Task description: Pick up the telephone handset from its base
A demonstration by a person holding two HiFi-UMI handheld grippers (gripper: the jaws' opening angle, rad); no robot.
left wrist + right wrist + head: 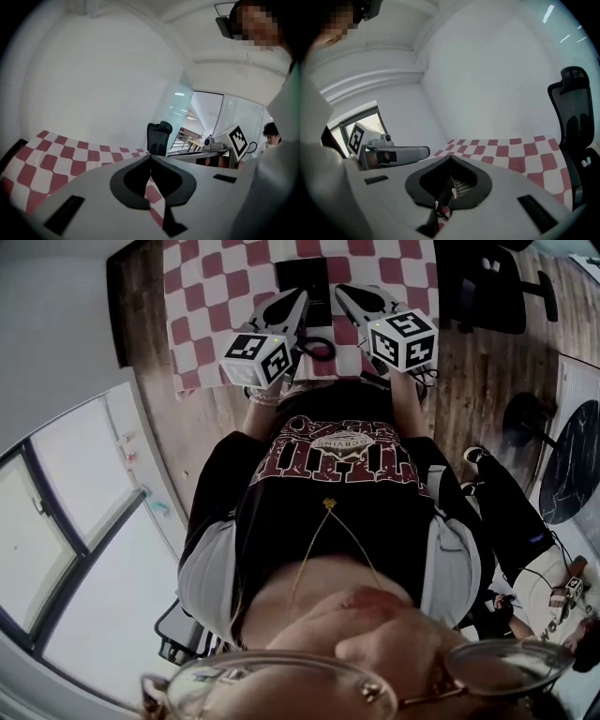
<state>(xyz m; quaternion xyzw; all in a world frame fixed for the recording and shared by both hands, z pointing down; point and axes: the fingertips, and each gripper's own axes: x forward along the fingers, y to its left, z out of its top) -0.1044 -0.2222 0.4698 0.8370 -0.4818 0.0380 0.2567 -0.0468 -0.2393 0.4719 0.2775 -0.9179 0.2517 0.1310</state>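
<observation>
A black telephone (pixel 302 277) lies on the red-and-white checked tablecloth (pixel 216 296) at the top of the head view, with a dark coiled cord (pixel 317 348) nearer to me. I cannot make out the handset apart from the base. My left gripper (pixel 302 296) is shut and empty, its tip just left of the phone's near edge. The right gripper (pixel 339 289) also looks shut and empty, just right of the phone. In the right gripper view a black grilled part of the phone (pixel 461 187) shows below the joined tips (pixel 450 157). The left gripper view shows only the cloth (pixel 51 159) under the closed tips (pixel 150 157).
A black office chair (pixel 497 287) stands on the wooden floor right of the table and shows in both gripper views (pixel 574 122) (pixel 158 136). A round dark marble table (pixel 572 465) and another person (pixel 553 587) are at the right. A white wall rises behind the table.
</observation>
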